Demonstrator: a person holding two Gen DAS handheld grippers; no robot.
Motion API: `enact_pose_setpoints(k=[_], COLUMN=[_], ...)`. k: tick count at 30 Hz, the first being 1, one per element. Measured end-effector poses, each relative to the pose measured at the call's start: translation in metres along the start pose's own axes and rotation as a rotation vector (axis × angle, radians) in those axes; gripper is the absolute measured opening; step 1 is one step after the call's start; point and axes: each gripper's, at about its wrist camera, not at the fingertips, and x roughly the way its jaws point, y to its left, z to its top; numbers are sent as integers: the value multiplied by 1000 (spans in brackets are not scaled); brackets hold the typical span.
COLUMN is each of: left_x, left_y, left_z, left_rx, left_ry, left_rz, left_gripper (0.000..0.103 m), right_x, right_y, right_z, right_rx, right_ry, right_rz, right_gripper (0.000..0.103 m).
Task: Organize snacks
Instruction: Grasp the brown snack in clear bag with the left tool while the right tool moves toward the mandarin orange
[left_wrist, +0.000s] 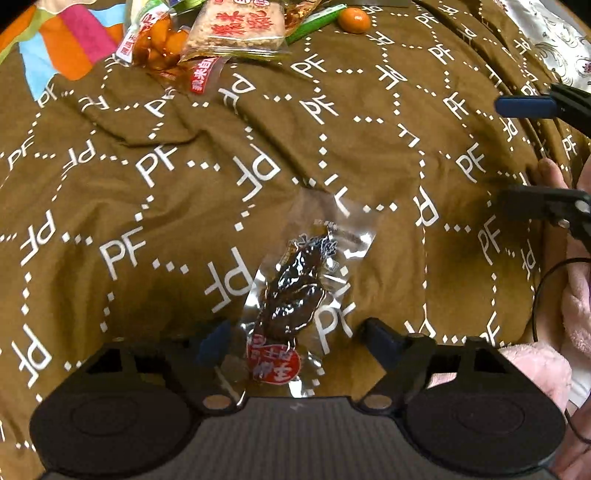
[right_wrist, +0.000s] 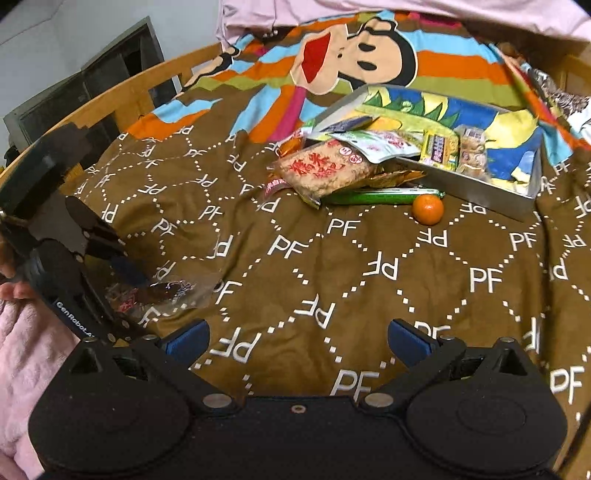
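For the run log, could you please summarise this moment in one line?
left gripper: open over clear snack packet | right gripper: open, empty | tray: part-filled

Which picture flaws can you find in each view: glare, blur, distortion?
Left wrist: glare on the clear snack packet, the blanket print bowed by the fisheye. Right wrist: the packet smeared and dim beside the left claw, the bed rail curved.

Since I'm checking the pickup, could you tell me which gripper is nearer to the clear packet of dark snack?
Left. The left gripper straddles the clear packet, open jaws either side. The right gripper hangs off to its side over bare quilt.
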Motion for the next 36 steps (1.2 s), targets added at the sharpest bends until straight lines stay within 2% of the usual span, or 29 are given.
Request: enact_pose_setpoints(k=[5, 9, 14, 22, 25, 27, 32, 36], left_x=[0, 1, 2, 1, 10, 16, 24, 22], left_y=[14, 19, 23, 33, 24, 23, 15, 18], left_z=[-1, 1, 3, 15, 25, 28, 20, 15], left_rx=[-81, -178, -334, -544, -560, -572, -614, -613], left_ry=[-29, -55, -120, -286, -302, -300, -337, -345], left_rz=[-82, -118, -158, -263, -259, -258, -260, -269], left_gripper=[58, 57, 56, 50, 51, 51, 51, 51], right_x=[18, 29, 44, 59, 69, 77, 96, 107], right_y=[-4, -8, -23, -40, -53, -59, -73, -82], right_z=[14, 25, 37, 53, 57, 59, 64, 67], right_rx=[-85, -150, -110, -88, -54, -49, -32, -10], right_ry=[-15, -48, -45, -92, -89, -85, -87, -84], right_rz=[-21, -45, -59, -129, -164, -186, -246, -262], right_gripper=[102, 102, 102, 102, 101, 97, 91, 85])
